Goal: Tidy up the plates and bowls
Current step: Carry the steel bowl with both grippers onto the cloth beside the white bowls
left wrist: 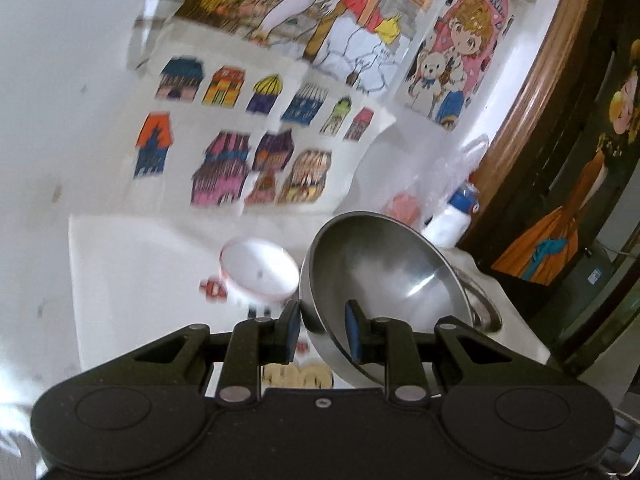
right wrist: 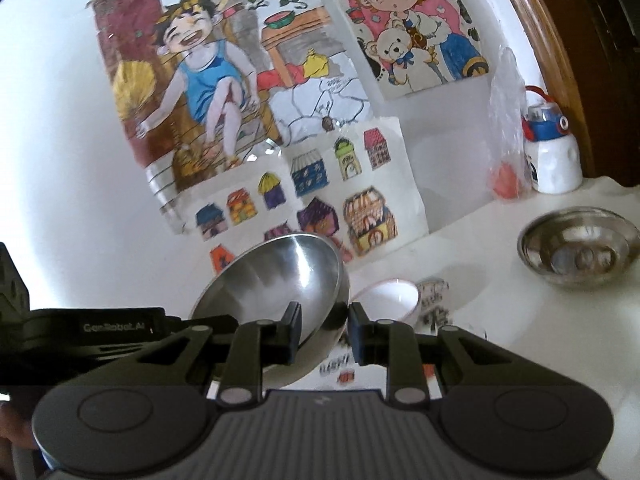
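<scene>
A steel bowl (left wrist: 384,276) hangs tilted above the white table. My left gripper (left wrist: 322,330) is shut on its near-left rim, with one pad inside the bowl and one outside. In the right wrist view my right gripper (right wrist: 324,332) is shut on the right rim of the same steel bowl (right wrist: 280,280). The left gripper's black body (right wrist: 100,326) reaches in from the left. A small white bowl with a pink rim (left wrist: 260,272) (right wrist: 394,300) stands on the table just behind. A second steel bowl (right wrist: 580,252) rests at the right.
Coloured drawings (right wrist: 240,100) cover the white wall behind the table. A white and blue bottle (right wrist: 552,152) and a clear bag holding something pink (right wrist: 506,176) stand in the back right corner. A brown wooden frame (left wrist: 532,92) borders the right side.
</scene>
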Demonstrator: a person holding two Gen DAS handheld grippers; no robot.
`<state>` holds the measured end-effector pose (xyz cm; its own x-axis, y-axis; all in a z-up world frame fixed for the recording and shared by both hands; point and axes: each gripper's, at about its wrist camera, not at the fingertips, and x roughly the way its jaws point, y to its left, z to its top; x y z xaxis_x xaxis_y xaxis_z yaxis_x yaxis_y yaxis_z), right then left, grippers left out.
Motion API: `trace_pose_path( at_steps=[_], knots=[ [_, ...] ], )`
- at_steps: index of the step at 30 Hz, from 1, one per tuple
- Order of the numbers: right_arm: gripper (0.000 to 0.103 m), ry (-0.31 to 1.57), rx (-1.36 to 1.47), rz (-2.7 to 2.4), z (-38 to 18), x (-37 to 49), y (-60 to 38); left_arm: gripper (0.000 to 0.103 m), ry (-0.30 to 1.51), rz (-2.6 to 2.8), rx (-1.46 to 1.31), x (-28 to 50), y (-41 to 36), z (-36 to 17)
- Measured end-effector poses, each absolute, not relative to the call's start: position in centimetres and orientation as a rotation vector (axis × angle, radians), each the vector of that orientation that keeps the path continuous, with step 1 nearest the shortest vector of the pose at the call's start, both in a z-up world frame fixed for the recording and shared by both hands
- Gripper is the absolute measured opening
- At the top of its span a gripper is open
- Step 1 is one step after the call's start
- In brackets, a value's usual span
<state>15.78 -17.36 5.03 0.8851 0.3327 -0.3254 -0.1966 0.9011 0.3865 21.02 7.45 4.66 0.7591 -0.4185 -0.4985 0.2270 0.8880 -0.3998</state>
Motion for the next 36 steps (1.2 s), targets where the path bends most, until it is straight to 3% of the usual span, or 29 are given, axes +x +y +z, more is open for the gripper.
trace_pose_path(
  at_steps=[14, 36],
  knots=[
    [0.028, 0.544, 0.341, 0.332, 0.1, 9.5, -16.1, 0.025, 0.681, -0.305, -0.349, 14.0, 9.0, 1.3],
    [0.031, 0.616, 0.335, 0.317, -1.0, 9.5, -16.1, 0.025, 0.779, -0.274, -0.360, 13.6, 8.6, -2.6]
  ],
)
